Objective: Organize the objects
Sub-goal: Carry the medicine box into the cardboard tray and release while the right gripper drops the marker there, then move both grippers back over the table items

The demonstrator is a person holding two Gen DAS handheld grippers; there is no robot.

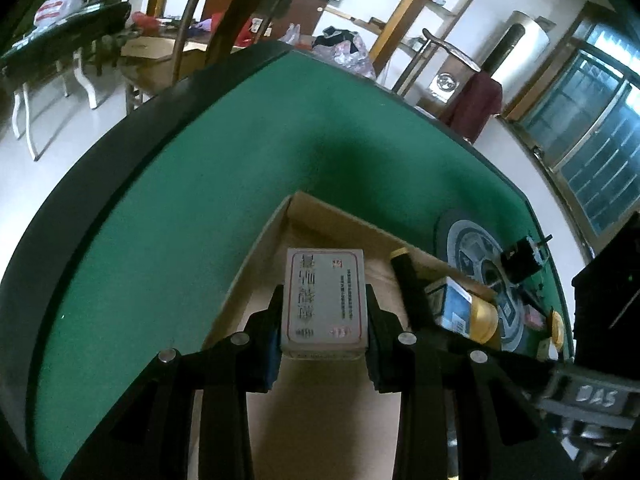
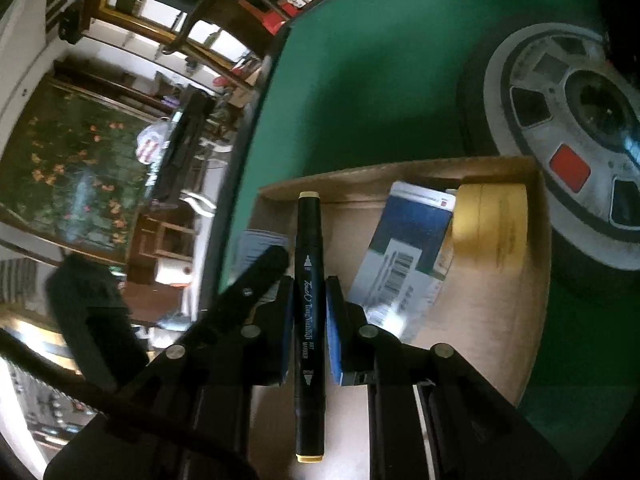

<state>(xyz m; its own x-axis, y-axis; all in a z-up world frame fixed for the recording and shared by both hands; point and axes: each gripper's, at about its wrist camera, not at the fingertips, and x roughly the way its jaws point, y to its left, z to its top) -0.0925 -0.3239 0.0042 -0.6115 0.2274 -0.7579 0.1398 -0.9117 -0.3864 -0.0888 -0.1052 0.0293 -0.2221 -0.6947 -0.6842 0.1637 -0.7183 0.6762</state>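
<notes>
My left gripper (image 1: 324,294) is shut on a small white box (image 1: 324,300) with a red border and printed text, held over an open cardboard box (image 1: 256,264). In the right wrist view my right gripper (image 2: 310,282) is shut on a black marker (image 2: 308,240) with yellow end caps, above the same cardboard box (image 2: 538,240). Inside the box lie a blue carton (image 2: 408,236) and a roll of yellow tape (image 2: 492,226). The left wrist view shows the marker (image 1: 408,280), the blue carton (image 1: 452,304) and the tape (image 1: 484,316) to the right of the white box.
The cardboard box sits on a green table (image 1: 180,216) with a dark raised rim (image 1: 80,184). A round patterned disc (image 2: 568,128) lies beside the box, with a small black object (image 1: 520,260) on it. Chairs and shelves stand beyond the table.
</notes>
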